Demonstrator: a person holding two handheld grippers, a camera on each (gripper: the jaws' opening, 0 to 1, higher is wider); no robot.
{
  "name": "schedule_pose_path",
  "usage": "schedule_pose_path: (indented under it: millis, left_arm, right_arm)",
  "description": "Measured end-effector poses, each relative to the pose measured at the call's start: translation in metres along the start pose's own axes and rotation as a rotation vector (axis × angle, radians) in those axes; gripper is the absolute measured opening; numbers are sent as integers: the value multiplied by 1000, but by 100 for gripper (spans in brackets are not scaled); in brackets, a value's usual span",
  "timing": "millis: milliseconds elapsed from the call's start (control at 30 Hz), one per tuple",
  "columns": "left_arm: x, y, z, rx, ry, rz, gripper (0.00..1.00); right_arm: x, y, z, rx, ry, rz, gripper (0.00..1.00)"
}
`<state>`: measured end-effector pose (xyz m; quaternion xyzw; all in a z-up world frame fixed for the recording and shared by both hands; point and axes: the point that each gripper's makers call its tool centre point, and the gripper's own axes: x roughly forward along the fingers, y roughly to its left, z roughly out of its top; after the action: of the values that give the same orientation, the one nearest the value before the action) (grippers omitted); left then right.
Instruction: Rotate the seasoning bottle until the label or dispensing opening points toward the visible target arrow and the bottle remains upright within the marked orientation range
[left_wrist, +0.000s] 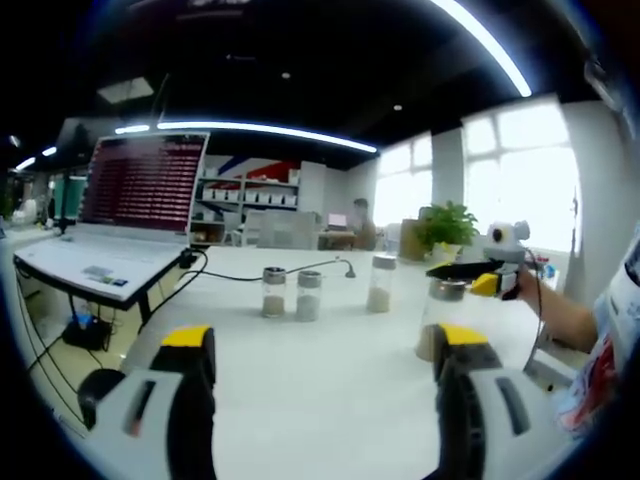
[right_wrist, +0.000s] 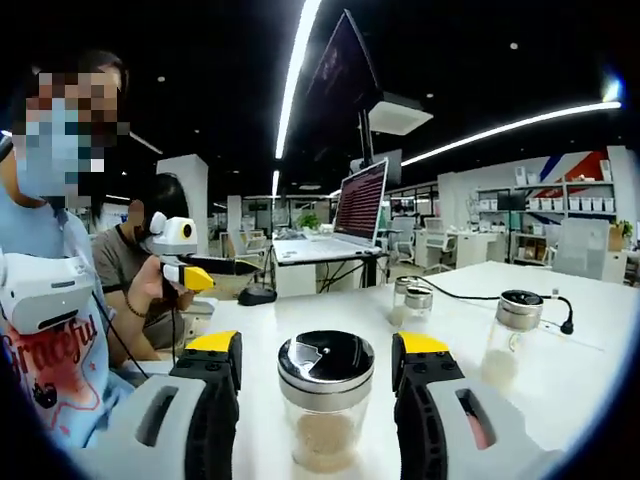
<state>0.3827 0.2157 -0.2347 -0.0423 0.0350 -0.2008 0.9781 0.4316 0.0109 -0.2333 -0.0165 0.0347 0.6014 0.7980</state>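
- Four seasoning bottles upright on the white table (left_wrist: 330, 370), seen from the left gripper view: a pair side by side near centre (left_wrist: 291, 293), a third bottle (left_wrist: 379, 284) at 1 o'clock from the pair, and the nearest bottle (left_wrist: 440, 320) at 3 o'clock.
- Left gripper (left_wrist: 325, 350) at 6 o'clock of its own view, jaws spread wide, yellow-tipped, nothing between them; all bottles well apart from it, ahead at 12 to 2 o'clock.
- Right gripper (right_wrist: 315, 365) at 6 o'clock of the right gripper view, jaws parted on either side of the nearest bottle (right_wrist: 325, 400), flanking the dark flip-top lid (right_wrist: 325, 362) at 9 and 3 o'clock.
- Narrow gaps visible between both jaws and the lid; no contact to be seen, no grip.
- Pale granules in the lower part of that bottle; glass body upright.
- Small opening in the lid at about 10 o'clock on its top face.
- Further bottles in the right gripper view at 1 o'clock (right_wrist: 412, 300) and 2 o'clock (right_wrist: 515, 335), well apart from the jaws.
- Open laptop (left_wrist: 130, 215) at 10 o'clock in the left gripper view, black cable (left_wrist: 260, 275) trailing from it across the table.
- Potted plant (left_wrist: 447, 228) behind the table at 2 o'clock.
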Motion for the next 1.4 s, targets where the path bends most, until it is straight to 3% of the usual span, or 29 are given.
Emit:
schedule_pose_path:
  millis: [133, 500, 700, 900, 967, 1400]
  left_arm:
    - [-1, 1, 0, -6, 0, 2, 95]
    - [-1, -2, 4, -2, -25, -9, 95]
    - [0, -3, 2, -2, -15, -8, 95]
    - [-1, -5, 4, -7, -20, -22, 95]
    - [-2, -5, 6, -13, -28, -26, 95]
    - [-4, -5, 7, -19, -27, -30, 95]
  right_arm:
    - [5, 5, -4, -10, 8, 83, 62]
    - [5, 8, -17, 45, 24, 171, 52]
    - [7, 3, -19, 28, 27, 158, 43]
    - [8, 4, -17, 34, -1, 168, 43]
    - [9, 3, -19, 76, 7, 157, 43]
    - [13, 4, -21, 28, 53, 154, 42]
